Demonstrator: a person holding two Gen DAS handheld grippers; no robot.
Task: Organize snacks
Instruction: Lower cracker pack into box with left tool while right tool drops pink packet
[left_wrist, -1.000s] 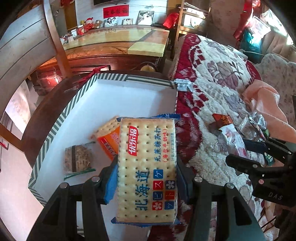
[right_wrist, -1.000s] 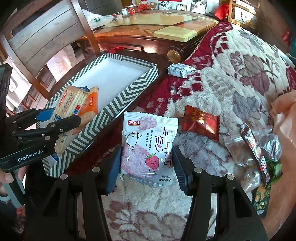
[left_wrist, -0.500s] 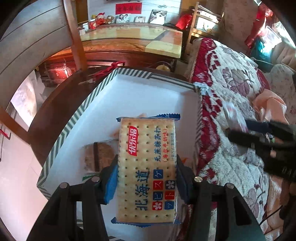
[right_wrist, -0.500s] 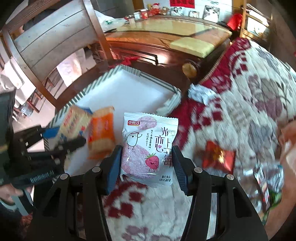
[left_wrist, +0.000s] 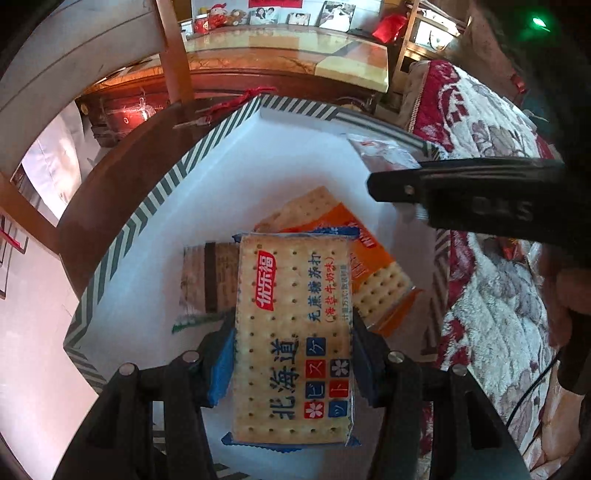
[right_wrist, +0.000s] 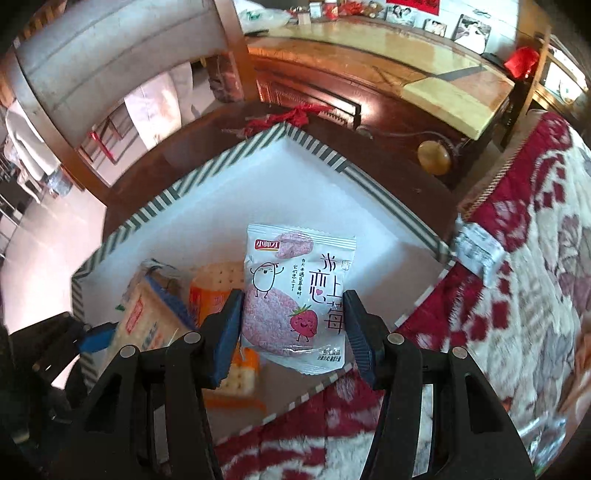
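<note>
My left gripper (left_wrist: 293, 354) is shut on a blue-edged cracker pack (left_wrist: 293, 332) and holds it over the white box with striped rim (left_wrist: 159, 192). In the box lie an orange cracker pack (left_wrist: 373, 266) and a brown snack bar (left_wrist: 207, 277). My right gripper (right_wrist: 295, 328) is shut on a white strawberry rice-cracker pouch (right_wrist: 295, 291), held over the same box (right_wrist: 229, 206). The right gripper also shows in the left wrist view (left_wrist: 376, 182), above the box's right side. The left gripper's cracker pack shows in the right wrist view (right_wrist: 147, 321).
The box sits on a dark wooden table (left_wrist: 110, 177) next to a red-and-white floral blanket (right_wrist: 517, 295). A small silver wrapper (right_wrist: 476, 251) lies on the blanket by the box corner. A wooden chair (right_wrist: 92, 74) stands behind.
Both grippers moved left from the blanket to over the box, each keeping its pack. The right gripper now reaches in above the box's right side.
</note>
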